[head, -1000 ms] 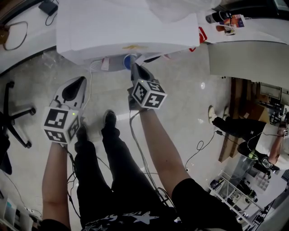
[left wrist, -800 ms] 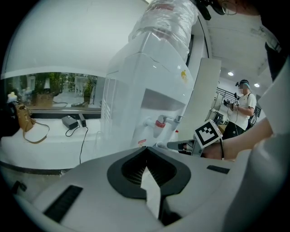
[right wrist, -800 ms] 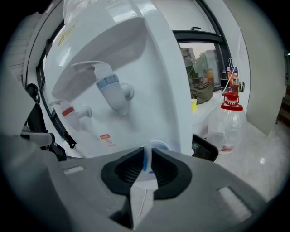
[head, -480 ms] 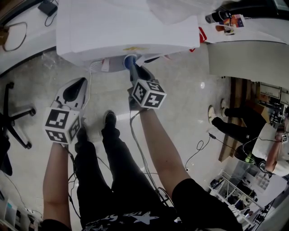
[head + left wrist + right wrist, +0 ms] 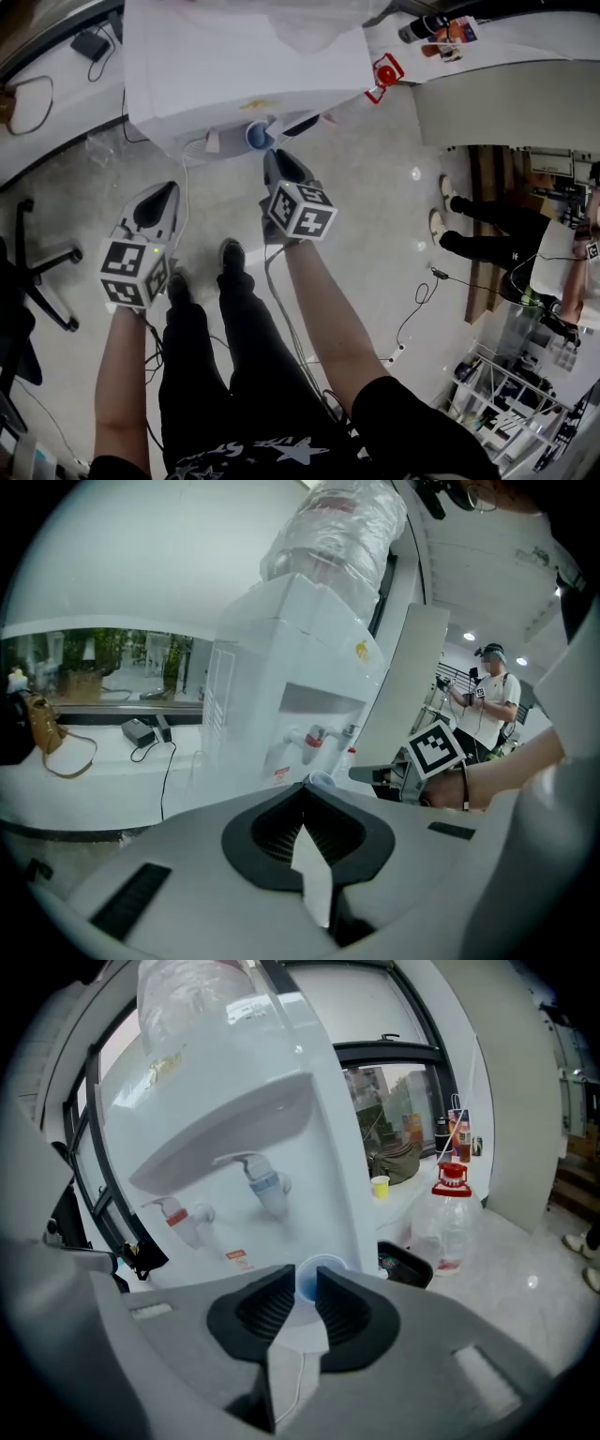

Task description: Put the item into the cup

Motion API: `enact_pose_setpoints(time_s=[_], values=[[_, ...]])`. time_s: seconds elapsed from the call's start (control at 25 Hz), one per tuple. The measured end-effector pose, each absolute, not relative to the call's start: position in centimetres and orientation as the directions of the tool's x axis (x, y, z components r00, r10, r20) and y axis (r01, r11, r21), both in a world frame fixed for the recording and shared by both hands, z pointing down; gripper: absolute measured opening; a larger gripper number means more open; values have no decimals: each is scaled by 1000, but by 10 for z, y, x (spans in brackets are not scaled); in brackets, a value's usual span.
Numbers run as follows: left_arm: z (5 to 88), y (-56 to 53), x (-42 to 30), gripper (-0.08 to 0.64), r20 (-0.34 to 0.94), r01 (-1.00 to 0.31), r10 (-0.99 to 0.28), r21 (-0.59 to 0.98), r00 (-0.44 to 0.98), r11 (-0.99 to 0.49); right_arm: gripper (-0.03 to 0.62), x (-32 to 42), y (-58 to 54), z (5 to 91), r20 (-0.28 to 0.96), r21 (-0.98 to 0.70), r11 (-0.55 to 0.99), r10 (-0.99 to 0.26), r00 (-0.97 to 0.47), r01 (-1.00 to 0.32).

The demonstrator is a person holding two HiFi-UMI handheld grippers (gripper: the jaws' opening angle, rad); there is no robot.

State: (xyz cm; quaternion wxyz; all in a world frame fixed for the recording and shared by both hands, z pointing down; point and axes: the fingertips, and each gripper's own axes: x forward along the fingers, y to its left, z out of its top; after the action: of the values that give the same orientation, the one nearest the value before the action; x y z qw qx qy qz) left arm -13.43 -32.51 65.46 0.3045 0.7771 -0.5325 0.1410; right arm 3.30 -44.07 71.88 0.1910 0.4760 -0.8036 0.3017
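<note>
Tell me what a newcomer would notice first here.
The big white water dispenser fills the front, with a red tap and a blue tap. The right gripper holds a paper cup up to it, just below the taps. The left gripper is shut and empty, off to the left and farther from the dispenser.

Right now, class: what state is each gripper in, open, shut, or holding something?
Left gripper: shut, holding nothing.
Right gripper: shut on the cup.
</note>
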Motion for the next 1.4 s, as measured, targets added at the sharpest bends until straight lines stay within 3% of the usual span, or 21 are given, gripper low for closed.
enact_pose_setpoints(time_s=[1.04,1.4], values=[[501,-210,-148,5,444,-813,-682,342,581,-470,71,32,-244,517,506,-288,189,-802,-317,-939],[482,-194,-136,5,430,-792,-665,326,611,-517,71,39,-213,505,502,-356,136,-806,-312,-924]])
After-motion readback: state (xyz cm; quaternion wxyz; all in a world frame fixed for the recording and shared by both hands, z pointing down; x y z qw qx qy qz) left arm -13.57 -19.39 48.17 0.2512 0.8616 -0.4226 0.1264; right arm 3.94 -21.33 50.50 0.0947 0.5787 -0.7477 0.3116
